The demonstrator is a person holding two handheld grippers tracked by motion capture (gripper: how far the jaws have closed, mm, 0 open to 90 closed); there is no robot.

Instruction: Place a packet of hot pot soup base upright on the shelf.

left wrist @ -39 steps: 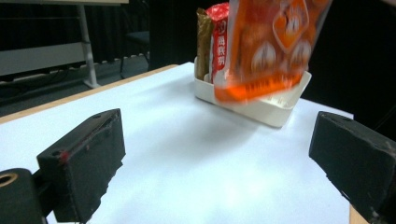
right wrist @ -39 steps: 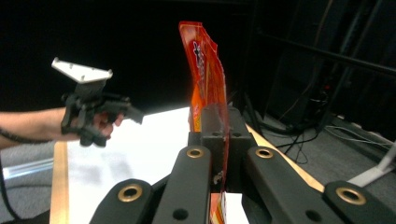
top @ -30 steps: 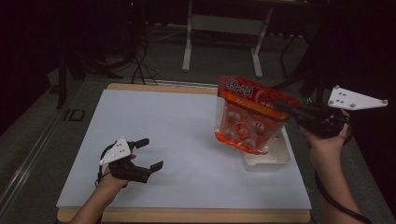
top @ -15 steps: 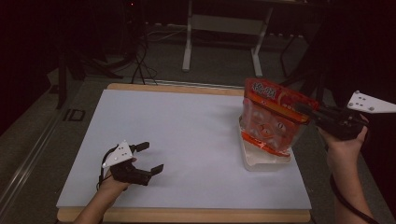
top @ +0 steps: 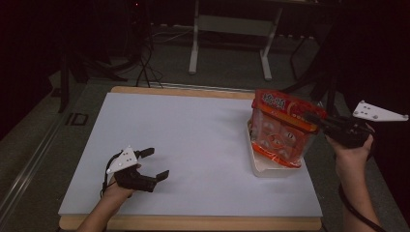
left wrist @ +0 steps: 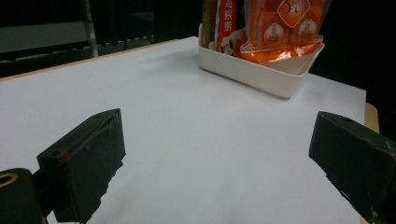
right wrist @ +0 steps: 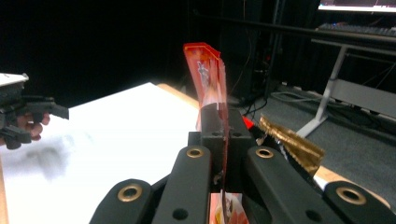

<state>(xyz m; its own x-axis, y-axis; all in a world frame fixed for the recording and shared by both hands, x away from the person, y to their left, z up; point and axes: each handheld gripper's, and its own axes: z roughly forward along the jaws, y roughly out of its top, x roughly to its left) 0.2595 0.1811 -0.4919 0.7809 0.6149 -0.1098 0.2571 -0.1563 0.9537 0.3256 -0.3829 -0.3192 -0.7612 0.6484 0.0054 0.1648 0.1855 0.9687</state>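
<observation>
Snack bag, orange and red, stands upright in the white bin near the white table's right edge, its top edge clamped flat between the right gripper's closed jaws. Near the front left, the left gripper rests gaping, holding nothing.

Floor marking "ID": pale letters on dark floor, just left of table far-left corner. Orange snack bag, at table right edge: white Chinese characters on red top band, not legible. Left gripper view: red-and-white packet beside same bag carries vertical white Chinese characters, too blurred to read. Bag pouches show round logo, unreadable.
</observation>
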